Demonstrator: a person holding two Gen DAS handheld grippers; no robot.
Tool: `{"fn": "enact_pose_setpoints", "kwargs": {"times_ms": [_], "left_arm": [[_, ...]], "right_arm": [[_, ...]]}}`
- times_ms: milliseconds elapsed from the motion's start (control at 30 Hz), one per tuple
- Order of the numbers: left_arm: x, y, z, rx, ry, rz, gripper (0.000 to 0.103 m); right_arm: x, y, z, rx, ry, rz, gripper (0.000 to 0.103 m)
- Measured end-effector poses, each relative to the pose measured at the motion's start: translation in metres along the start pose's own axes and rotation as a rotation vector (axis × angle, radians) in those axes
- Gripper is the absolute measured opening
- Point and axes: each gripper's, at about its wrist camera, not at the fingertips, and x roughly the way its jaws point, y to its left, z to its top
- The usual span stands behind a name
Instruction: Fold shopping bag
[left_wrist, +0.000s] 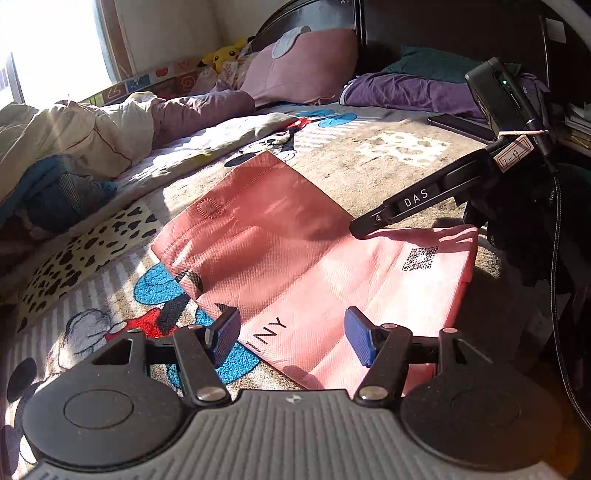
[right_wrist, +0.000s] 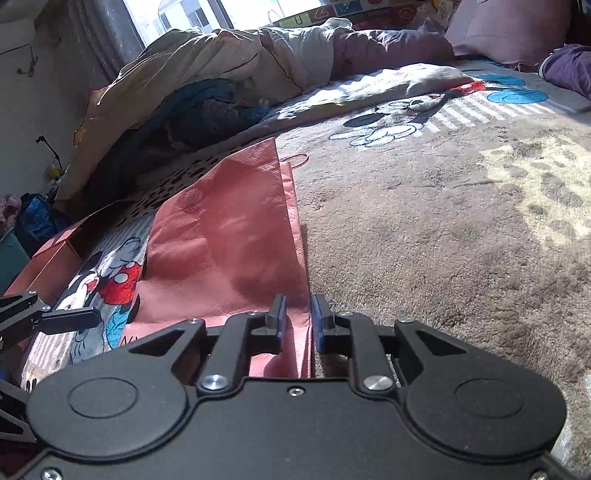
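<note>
Pink non-woven fabric shopping bag (left_wrist: 295, 258) flat on grey cartoon blanket (right_wrist: 424, 229). My left gripper (left_wrist: 291, 336) gaping, empty above bag. My right gripper (right_wrist: 298, 319) nearly closed, pinching bag edge. Bag light, limp, creases easily; grab edges, corners.

Sunlit window (left_wrist: 55, 40) behind a bed (left_wrist: 388, 162) with rumpled quilts (right_wrist: 229, 62).
</note>
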Motion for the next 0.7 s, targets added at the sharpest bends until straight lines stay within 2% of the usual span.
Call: {"fn": "enact_pose_setpoints", "kwargs": {"times_ms": [67,133,300,400,500,700], "left_arm": [[0.012,0.004,0.003,0.014,0.019,0.009,0.062],[0.041,0.014,0.004,0.017,0.063,0.001,0.062],[0.083,0.042,0.031,-0.014,0.084,-0.013,0.064],[0.104,0.053,0.043,-0.023,0.084,-0.033,0.064],[0.123,0.064,0.053,-0.075,0.085,-0.054,0.064],[0.150,0.058,0.077,-0.076,0.112,-0.054,0.064]], "right_arm": [[-0.001,0.006,-0.002,-0.011,0.009,0.010,0.016],[-0.002,0.009,-0.005,-0.037,0.012,0.007,0.016],[-0.009,0.008,-0.009,-0.060,0.012,0.017,0.016],[-0.003,0.009,-0.010,-0.055,0.011,0.016,0.019],[0.001,0.014,-0.007,-0.065,0.009,0.006,0.024],[-0.002,0.019,-0.010,-0.094,0.003,-0.010,0.024]]}}
